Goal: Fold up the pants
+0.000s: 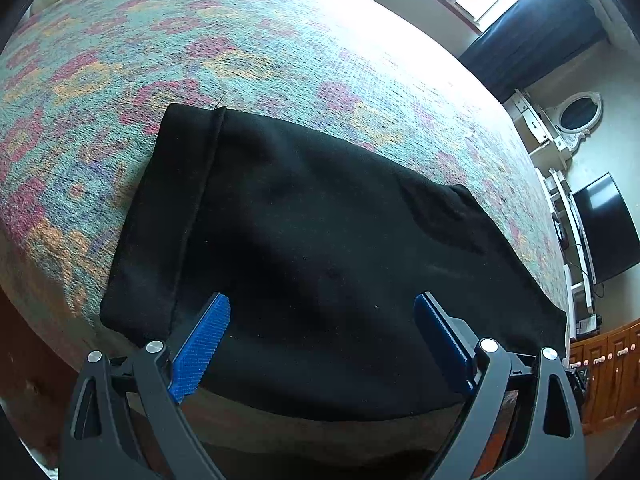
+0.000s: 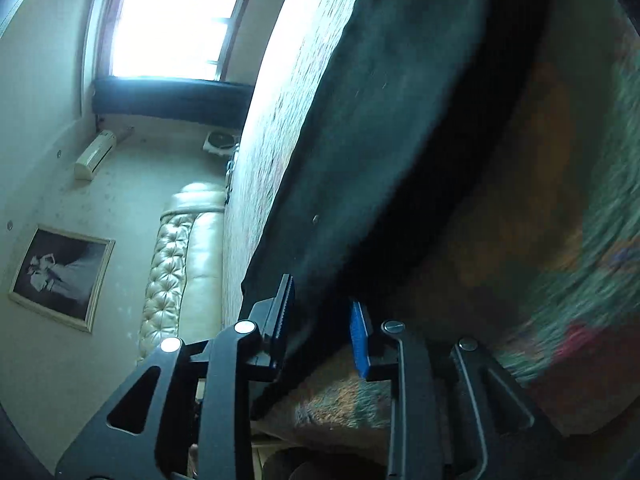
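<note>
Black pants (image 1: 312, 240) lie folded into a broad rectangle on the bed's patterned cover (image 1: 240, 52), with a hem band along the left side. My left gripper (image 1: 322, 304) is open, its blue pads (image 1: 200, 348) spread wide just above the near edge of the pants, holding nothing. In the right wrist view, rolled sideways, my right gripper (image 2: 322, 308) has its jaws around the edge of the black pants (image 2: 360, 140), with a gap still between the fingers. The cloth's edge passes between the pads (image 2: 358, 336).
The bed's near edge drops off under the left gripper. A TV (image 1: 604, 228) and white shelving stand at right, wooden cabinets (image 1: 608, 376) below. A window (image 2: 176, 28), tufted headboard (image 2: 180, 264) and framed picture (image 2: 60, 276) show in the right wrist view.
</note>
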Tool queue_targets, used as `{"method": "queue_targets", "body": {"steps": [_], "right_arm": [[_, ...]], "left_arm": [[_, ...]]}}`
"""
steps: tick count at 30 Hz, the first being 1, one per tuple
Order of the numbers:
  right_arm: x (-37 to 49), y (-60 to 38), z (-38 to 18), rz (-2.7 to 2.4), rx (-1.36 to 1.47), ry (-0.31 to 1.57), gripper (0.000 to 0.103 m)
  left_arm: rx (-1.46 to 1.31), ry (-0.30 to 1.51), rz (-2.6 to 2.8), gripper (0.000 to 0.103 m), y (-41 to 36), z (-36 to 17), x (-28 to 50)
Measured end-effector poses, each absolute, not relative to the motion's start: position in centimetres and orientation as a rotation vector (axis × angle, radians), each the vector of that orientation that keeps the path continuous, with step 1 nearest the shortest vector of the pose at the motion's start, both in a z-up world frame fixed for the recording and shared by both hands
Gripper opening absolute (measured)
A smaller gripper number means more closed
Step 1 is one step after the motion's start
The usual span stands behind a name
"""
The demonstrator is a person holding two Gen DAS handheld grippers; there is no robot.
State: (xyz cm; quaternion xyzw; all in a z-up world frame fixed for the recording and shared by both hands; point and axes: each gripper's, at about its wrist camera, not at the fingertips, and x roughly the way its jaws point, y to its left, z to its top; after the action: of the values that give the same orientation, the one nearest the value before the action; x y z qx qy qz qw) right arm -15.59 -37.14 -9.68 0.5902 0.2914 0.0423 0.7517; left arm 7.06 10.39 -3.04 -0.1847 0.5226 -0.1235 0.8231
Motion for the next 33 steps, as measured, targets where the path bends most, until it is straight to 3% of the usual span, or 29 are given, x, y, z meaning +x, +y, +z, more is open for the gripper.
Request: {"method": "queue_targets", "body": {"steps": [4,5,6,14,17,18,24,25,26,33], "right_arm": [[-14.0,-34.7,-9.4,0.156,1.265,0.673,0.025],[-13.4,-34.4,-9.1,0.168,1.25,0.684,0.02],[-13.0,-34.0,-8.8,0.175,1.222,0.707,0.006],[-14.4,-34.5,-10.1,0.167,1.258,0.767,0.006],[-14.1,-34.7,-8.7,0.197,1.255,0.765,0.021],[-14.8,-35.4,-7.7,0.196,1.242,0.748,0.034],[-18.7,-46.9,-1.0,-0.003,1.06,0.552,0.054],[-19.6,-49.8,-0.3,-0.044,1.053,0.517,0.065],[-20.5,-52.6,0.0,-0.085,1.056,0.498,0.068],[-24.4,-64.7,-4.8,-0.375,1.146,0.567,0.069]], "left_arm": [[-0.4,1.116,-0.262,0.092,10.3,-3.3,7.3],[-0.4,1.116,-0.262,0.092,10.3,-3.3,7.3],[-0.399,1.116,-0.262,0.092,10.3,-3.2,7.3],[-0.373,1.123,-0.262,0.092,10.1,-3.4,7.5],[-0.354,1.116,-0.259,0.092,10.1,-3.3,7.5],[-0.348,1.116,-0.258,0.092,10.1,-3.4,7.5],[-0.346,1.134,-0.266,0.092,10.2,-3.9,7.8],[-0.352,1.134,-0.267,0.092,10.3,-4.0,7.8],[-0.359,1.134,-0.269,0.092,10.4,-4.0,7.8],[-0.352,1.138,-0.286,0.092,10.7,-4.6,7.8]]}}
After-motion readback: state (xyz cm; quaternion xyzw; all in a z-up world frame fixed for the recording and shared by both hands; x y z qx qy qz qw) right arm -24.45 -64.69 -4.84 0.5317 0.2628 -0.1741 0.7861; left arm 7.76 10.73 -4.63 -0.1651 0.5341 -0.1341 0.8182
